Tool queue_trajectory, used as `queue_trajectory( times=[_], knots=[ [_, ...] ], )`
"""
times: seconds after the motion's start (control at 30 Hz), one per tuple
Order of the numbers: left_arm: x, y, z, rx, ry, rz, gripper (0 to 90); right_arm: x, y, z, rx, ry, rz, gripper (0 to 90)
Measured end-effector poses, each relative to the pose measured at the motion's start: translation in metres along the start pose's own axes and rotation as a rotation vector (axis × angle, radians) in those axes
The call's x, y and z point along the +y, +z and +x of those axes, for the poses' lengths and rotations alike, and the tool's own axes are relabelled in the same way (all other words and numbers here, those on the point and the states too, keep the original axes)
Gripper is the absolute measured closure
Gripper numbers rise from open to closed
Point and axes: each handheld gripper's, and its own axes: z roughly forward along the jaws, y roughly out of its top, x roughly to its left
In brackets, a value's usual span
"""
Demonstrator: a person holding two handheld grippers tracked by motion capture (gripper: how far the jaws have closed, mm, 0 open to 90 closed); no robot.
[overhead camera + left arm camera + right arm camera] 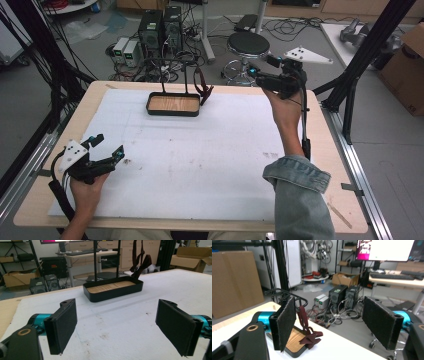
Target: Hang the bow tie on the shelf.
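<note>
The left gripper (107, 146) rests low at the near left of the worktop (210, 150), its fingers (63, 323) spread wide and holding nothing. The right gripper (260, 67) is raised above the far right edge, fingers (384, 323) also wide apart and empty. The dark red cloth (202, 89) hangs from the black rack (172, 65), its lower end draped at the right rim of the wood-floored tray (172, 112), well apart from both grippers.

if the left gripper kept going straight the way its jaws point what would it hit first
Probably the black tray. The open left gripper points across bare white mat with nothing between, though the tray sits slightly left of centre, so it might just clip it.
</note>
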Motion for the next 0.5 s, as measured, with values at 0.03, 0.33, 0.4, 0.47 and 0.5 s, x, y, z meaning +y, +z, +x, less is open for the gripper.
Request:
queue_trajectory(
  times=[0.03, 0.33, 0.4, 0.47, 0.5],
  knots=[
    [0.000, 0.000, 0.000, 0.002, -0.001, 0.001, 17.7, -0.001, -0.004, 0.000, -0.005, 0.001, -0.004, 23.2],
    [0.000, 0.000, 0.000, 0.003, 0.001, 0.002, 17.7, -0.020, -0.041, 0.001, -0.035, -0.001, -0.055, 16.3],
    [0.000, 0.000, 0.000, 0.004, -0.001, 0.001, 17.7, -0.028, -0.050, 0.003, -0.034, 0.006, -0.071, 16.4],
    [0.000, 0.000, 0.000, 0.004, -0.001, 0.001, 17.7, -0.037, -0.058, 0.005, -0.039, -0.001, -0.083, 16.3],
    [0.000, 0.000, 0.000, 0.005, 0.000, 0.001, 17.7, -0.043, -0.062, 0.007, -0.045, -0.006, -0.085, 16.4]
  ],
)
